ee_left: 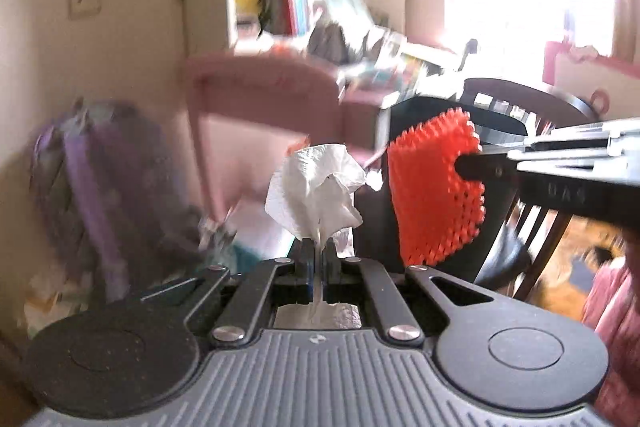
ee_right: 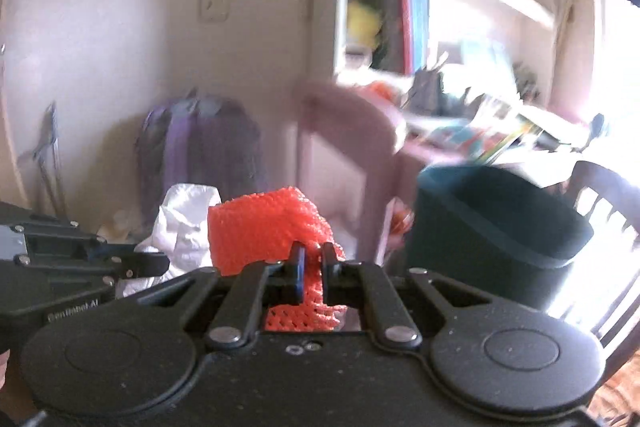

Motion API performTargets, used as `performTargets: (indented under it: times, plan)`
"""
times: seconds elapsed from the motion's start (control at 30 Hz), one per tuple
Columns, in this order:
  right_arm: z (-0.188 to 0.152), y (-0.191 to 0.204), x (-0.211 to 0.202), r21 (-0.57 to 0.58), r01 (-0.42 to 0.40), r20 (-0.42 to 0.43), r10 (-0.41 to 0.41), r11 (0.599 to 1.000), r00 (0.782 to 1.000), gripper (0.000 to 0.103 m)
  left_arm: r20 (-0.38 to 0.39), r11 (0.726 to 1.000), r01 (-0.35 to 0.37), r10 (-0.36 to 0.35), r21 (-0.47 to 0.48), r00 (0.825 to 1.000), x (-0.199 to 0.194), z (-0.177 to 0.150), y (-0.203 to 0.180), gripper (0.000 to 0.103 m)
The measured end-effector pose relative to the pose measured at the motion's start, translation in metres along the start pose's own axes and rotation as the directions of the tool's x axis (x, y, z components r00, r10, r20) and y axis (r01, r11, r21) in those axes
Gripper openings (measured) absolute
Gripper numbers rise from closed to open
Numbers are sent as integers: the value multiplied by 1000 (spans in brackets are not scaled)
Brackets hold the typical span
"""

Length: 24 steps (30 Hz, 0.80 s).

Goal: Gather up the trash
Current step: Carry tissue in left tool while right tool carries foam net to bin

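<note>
My left gripper (ee_left: 319, 247) is shut on a crumpled white paper tissue (ee_left: 316, 193), which stands up above its fingertips. The right gripper (ee_right: 313, 253) is shut on a piece of orange-red foam netting (ee_right: 264, 231). In the left wrist view the right gripper (ee_left: 464, 167) reaches in from the right with the netting (ee_left: 434, 187) hanging from it, close beside the tissue. The right wrist view shows the left gripper (ee_right: 162, 263) at the left with the tissue (ee_right: 184, 223). A dark bin (ee_right: 492, 227) stands ahead to the right, its mouth open and tilted towards me; the bin (ee_left: 492, 123) lies behind the netting.
A dark wooden chair (ee_right: 600, 211) stands right of the bin. A pink desk (ee_left: 260, 95) piled with papers sits behind, under white shelves (ee_right: 440, 7) of books. A purple backpack (ee_left: 100, 171) leans at the wall on the left.
</note>
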State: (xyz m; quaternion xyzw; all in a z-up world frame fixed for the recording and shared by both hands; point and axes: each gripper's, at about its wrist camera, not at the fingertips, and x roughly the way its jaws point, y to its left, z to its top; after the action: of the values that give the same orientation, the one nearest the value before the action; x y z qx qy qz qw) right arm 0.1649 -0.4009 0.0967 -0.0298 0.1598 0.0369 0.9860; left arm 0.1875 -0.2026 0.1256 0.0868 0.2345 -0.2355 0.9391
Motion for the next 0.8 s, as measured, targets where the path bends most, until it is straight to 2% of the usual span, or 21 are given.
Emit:
performTargets:
  times: [0.2, 0.37, 0.53, 0.63, 0.8]
  plan:
    - [31, -58, -18, 34, 103, 90, -106, 994, 990, 6, 80, 998, 66, -66, 4, 995, 10, 59, -41, 3]
    - [49, -112, -18, 70, 221, 124, -228, 973, 966, 6, 109, 995, 97, -98, 13, 989, 34, 104, -73, 3]
    - [51, -152, -5, 86, 296, 106, -304, 951, 947, 6, 116, 992, 128, -127, 0, 985, 70, 140, -102, 3]
    - [48, -170, 6, 82, 301, 77, -307, 950, 948, 6, 108, 989, 149, -149, 7, 983, 91, 152, -121, 3]
    - [38, -187, 30, 62, 305, 25, -307, 950, 951, 6, 59, 989, 142, -144, 25, 988, 133, 157, -148, 3]
